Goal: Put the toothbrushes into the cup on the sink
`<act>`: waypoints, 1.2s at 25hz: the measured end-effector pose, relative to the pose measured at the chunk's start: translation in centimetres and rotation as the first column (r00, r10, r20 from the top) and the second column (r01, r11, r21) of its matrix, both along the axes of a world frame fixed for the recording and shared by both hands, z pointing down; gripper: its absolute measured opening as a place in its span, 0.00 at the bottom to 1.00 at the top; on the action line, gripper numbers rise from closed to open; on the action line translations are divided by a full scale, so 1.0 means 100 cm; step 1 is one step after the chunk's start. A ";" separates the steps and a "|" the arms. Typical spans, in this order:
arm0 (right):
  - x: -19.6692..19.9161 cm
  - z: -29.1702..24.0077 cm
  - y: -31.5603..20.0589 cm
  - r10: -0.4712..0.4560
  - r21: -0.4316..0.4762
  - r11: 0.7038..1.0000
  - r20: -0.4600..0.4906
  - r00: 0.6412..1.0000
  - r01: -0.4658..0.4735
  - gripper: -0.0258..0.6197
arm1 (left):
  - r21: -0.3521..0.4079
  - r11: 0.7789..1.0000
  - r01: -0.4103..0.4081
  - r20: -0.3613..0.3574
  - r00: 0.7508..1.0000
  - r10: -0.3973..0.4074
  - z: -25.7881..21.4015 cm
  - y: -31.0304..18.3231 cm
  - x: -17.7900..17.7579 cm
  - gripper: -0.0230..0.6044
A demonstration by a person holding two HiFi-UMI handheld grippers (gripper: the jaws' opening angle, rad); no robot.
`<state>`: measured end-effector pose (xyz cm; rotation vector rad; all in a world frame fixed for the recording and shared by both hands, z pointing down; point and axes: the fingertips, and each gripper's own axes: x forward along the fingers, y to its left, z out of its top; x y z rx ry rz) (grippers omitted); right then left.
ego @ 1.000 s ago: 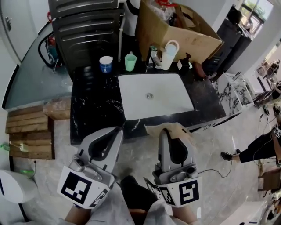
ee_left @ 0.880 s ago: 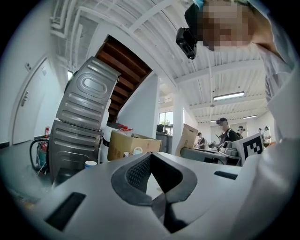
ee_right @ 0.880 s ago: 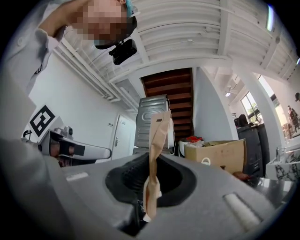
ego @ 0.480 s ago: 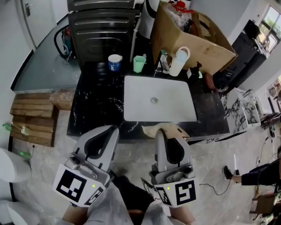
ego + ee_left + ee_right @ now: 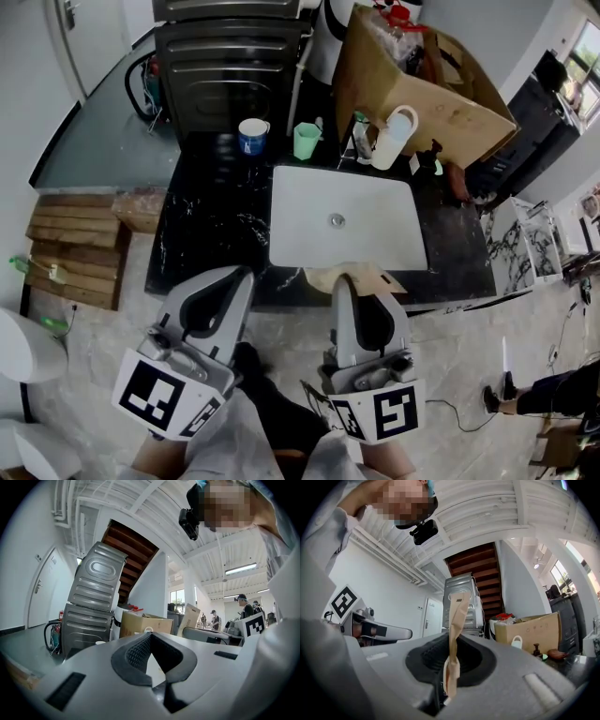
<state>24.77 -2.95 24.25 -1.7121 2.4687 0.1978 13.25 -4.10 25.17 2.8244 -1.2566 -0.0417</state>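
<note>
My right claw (image 5: 349, 278) is closed on a brown paper packet (image 5: 380, 278), which stands up flat between the pads; I cannot tell what is inside it. My left claw (image 5: 242, 274), just beside it, has its tips together with nothing between them. Both are at the near edge of the black tabletop (image 5: 211, 220). The white sink (image 5: 375, 220) lies just ahead of my right claw. Beyond it, well apart from both claws, stand a green cup (image 5: 307, 141) and a blue-and-white cup (image 5: 251, 136).

Sink (image 5: 347, 225) in table (image 5: 206, 225). Cup (image 5: 252, 136) at sink's 10 o'clock, second cup (image 5: 307, 141) 11, jug (image 5: 389, 136) 1, box (image 5: 422, 80) behind. Packet (image 5: 352, 278) in right tool (image 5: 349, 281) at 6.
</note>
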 end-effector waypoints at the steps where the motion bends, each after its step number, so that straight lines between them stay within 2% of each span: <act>1: -0.001 0.000 -0.003 -0.001 -0.002 1.000 -0.001 1.000 0.001 0.08 | 0.000 1.000 0.000 -0.001 1.000 0.000 0.000 -0.004 0.000 0.04; 30: -0.050 -0.016 -0.182 0.012 -0.006 1.000 -0.049 0.999 -0.012 0.08 | -0.027 1.000 -0.011 -0.022 1.000 0.010 0.015 -0.175 -0.055 0.04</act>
